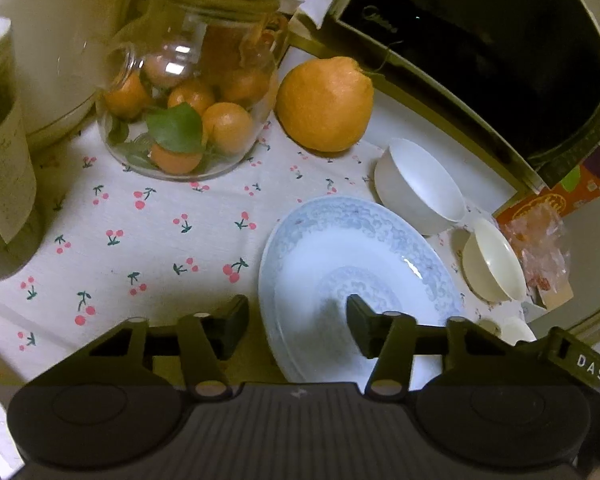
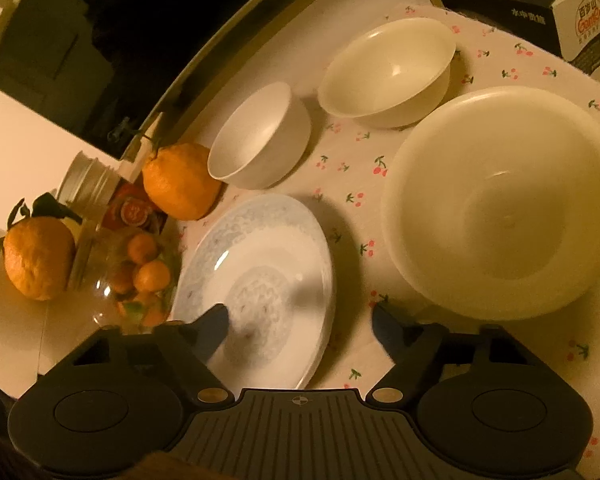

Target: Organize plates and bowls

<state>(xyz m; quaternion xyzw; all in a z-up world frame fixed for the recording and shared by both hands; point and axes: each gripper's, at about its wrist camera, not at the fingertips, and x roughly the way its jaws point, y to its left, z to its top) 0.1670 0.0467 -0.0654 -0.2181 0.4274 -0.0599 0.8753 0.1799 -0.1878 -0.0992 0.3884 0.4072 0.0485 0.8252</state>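
Note:
A white plate with a pale blue pattern [image 1: 352,248] [image 2: 260,264] lies on the cherry-print tablecloth [image 1: 140,232]. My left gripper [image 1: 298,320] straddles its left rim, one finger on the cloth and the other over the plate, jaws apart and not pressing. From the other side my right gripper [image 2: 300,326] brackets the plate's right rim the same way, open. Behind the plate stand a white bowl [image 1: 420,184] [image 2: 260,136] and a cream bowl [image 1: 494,260] [image 2: 388,72]. A large cream dish [image 2: 500,200] sits to the plate's right.
A glass jar of small oranges [image 1: 188,108] and a big orange fruit [image 1: 324,104] stand close behind the plate. A dark appliance [image 1: 480,40] lines the back. A printed box [image 2: 580,12], a snack packet [image 1: 540,232] and a tall paper container [image 1: 0,140] ring the edges.

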